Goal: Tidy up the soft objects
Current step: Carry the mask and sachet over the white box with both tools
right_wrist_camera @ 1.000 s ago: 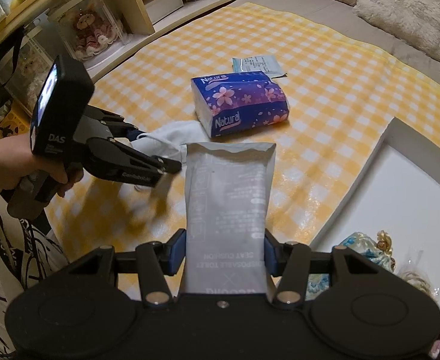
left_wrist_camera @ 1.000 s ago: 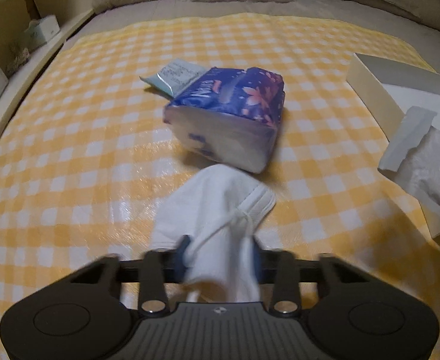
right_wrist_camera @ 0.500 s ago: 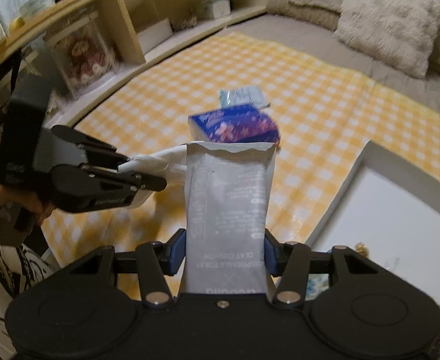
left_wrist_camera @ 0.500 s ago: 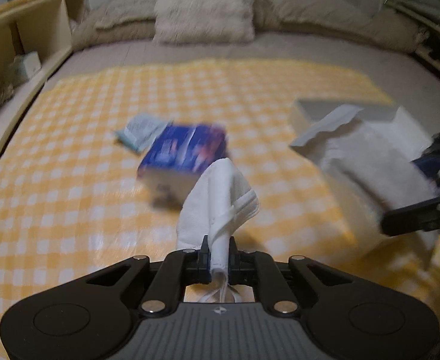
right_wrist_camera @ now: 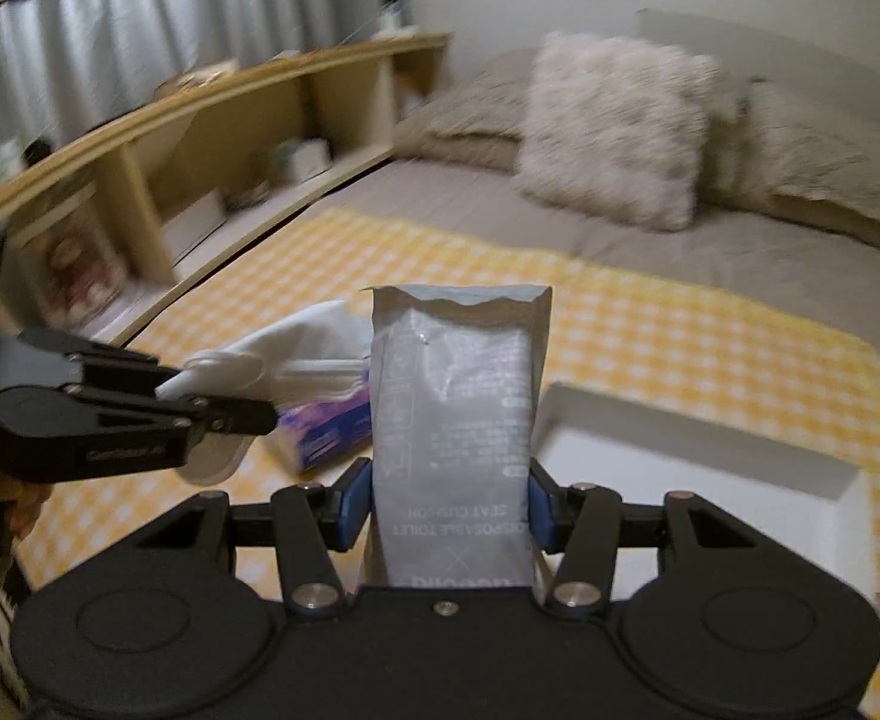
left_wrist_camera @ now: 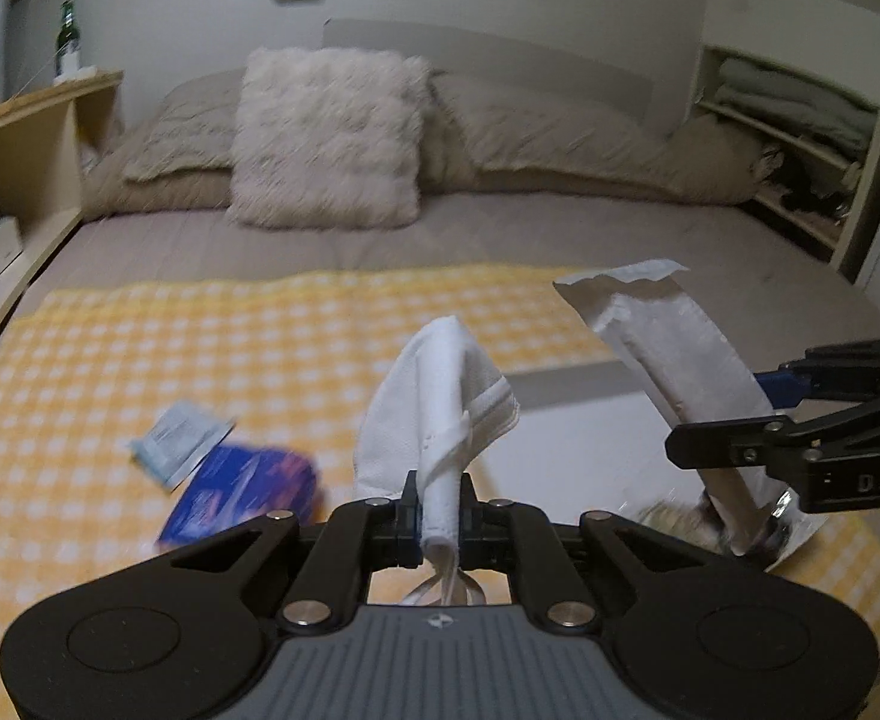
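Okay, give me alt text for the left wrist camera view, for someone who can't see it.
The left gripper is shut on a white face mask, held above a yellow checked blanket on a bed. At right, the right gripper holds a grey packet over a white box; a blue tissue pack lies lower left.
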